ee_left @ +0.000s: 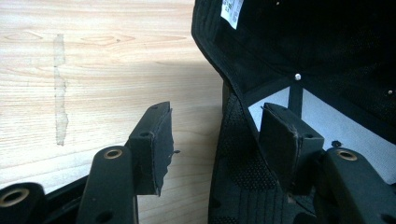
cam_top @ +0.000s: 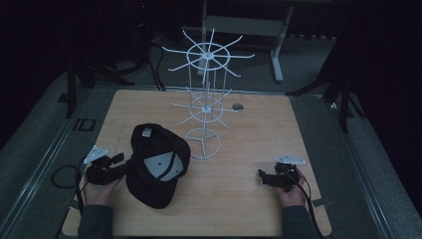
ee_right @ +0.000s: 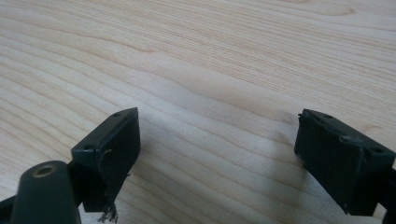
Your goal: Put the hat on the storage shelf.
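- The black cap (cam_top: 157, 167) lies upside down on the counter (cam_top: 239, 199), hollow side up, just right of my left hand-held gripper (cam_top: 119, 159).
- Its long axis runs from the far left to the near right; I cannot tell for sure which end carries the brim.
- My left hand-held gripper (ee_left: 212, 140) is released: its jaws straddle the cap's near edge, one inside the hollow, one outside over bare wood, neither pad pressing.
- My right hand-held gripper (cam_top: 262, 175) hangs released over bare wood (ee_right: 210, 70), well apart from the cap.
- The white wire rack (cam_top: 205, 99) stands beyond the cap, near its far rim.
- Open counter lies between my two hand-held grippers, and toward the near edge.
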Action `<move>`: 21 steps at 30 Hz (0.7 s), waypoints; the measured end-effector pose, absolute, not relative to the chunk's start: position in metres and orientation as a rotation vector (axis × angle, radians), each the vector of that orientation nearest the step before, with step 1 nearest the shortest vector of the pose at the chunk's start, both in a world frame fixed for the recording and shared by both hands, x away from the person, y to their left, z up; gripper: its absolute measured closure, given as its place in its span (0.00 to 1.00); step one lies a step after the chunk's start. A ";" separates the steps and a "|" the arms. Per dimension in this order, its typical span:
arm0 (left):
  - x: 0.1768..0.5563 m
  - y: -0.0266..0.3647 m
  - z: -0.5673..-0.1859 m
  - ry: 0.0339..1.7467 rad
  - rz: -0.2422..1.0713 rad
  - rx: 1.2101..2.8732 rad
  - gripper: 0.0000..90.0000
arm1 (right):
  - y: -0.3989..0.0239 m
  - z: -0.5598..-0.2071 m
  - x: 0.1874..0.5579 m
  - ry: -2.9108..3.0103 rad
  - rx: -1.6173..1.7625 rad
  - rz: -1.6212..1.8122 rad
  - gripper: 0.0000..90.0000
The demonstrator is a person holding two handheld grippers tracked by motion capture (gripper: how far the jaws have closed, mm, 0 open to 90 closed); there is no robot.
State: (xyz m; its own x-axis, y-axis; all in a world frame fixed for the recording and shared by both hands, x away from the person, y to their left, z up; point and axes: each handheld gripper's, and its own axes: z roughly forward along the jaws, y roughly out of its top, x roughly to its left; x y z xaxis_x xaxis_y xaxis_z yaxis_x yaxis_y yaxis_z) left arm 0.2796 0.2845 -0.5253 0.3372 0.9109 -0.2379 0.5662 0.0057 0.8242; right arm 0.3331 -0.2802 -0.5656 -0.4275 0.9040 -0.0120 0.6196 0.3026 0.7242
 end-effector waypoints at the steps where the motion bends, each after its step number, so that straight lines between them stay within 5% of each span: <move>1: 0.281 0.283 -0.526 1.343 0.463 1.687 0.49 | -0.280 -0.566 0.333 2.156 1.358 0.915 0.16; 21: 0.297 0.274 -0.535 1.365 0.404 1.756 0.50 | -0.280 -0.566 0.333 2.156 1.358 0.914 0.16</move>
State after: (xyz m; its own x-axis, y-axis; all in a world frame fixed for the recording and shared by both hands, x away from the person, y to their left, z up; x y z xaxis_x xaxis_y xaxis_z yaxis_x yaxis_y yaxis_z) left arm 0.2973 0.2743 -0.5346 0.3511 0.9056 -0.2381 0.6297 -0.0401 0.7758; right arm 0.3331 -0.2802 -0.5656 -0.4276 0.9039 -0.0121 0.6197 0.3028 0.7241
